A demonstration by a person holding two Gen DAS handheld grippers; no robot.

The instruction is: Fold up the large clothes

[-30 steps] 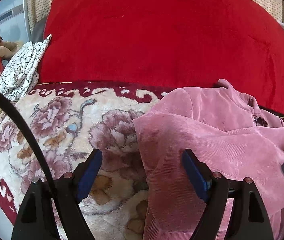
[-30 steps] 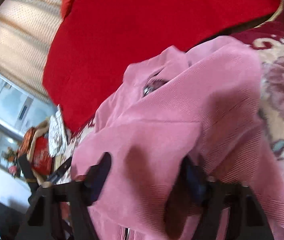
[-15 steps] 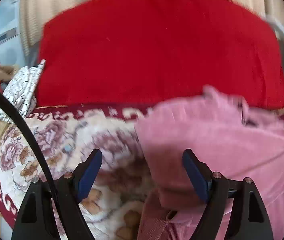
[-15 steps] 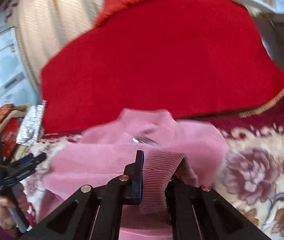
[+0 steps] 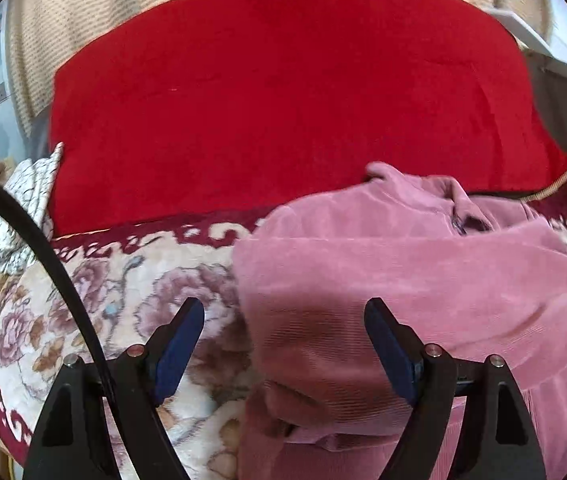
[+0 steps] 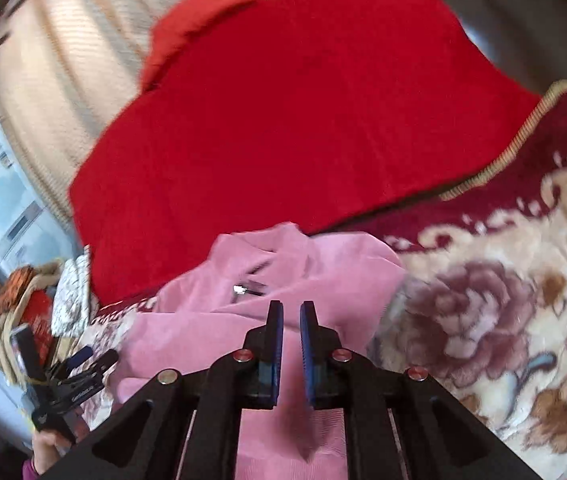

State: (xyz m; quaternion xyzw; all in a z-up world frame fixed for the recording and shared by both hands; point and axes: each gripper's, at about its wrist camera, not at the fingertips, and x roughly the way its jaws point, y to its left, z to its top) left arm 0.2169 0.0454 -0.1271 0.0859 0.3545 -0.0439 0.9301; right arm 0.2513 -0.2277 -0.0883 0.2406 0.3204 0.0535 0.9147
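A pink corduroy garment (image 5: pixel 423 280) lies bunched on a floral blanket (image 5: pixel 83 300); it also shows in the right wrist view (image 6: pixel 283 280), with its zipper pull (image 6: pixel 243 290) near the collar. My left gripper (image 5: pixel 285 320) is open and empty, its jaws wide, above the garment's left edge. My right gripper (image 6: pixel 291 316) has its jaws nearly together with a thin gap and nothing between them, just above the garment. The left gripper (image 6: pixel 83 364) also shows at the lower left of the right wrist view.
A large red cushion (image 5: pixel 283 112) stands behind the garment. A white crackle-patterned cloth (image 5: pixel 23 208) lies at the left edge. A beige knit throw (image 5: pixel 83 20) covers the backrest. The blanket's dark red border (image 6: pixel 523 184) runs at the right.
My right gripper has let go of the pink fold it pinched half a second ago and pulled back. The garment has settled lower. My left gripper stays open, tilted slightly up.
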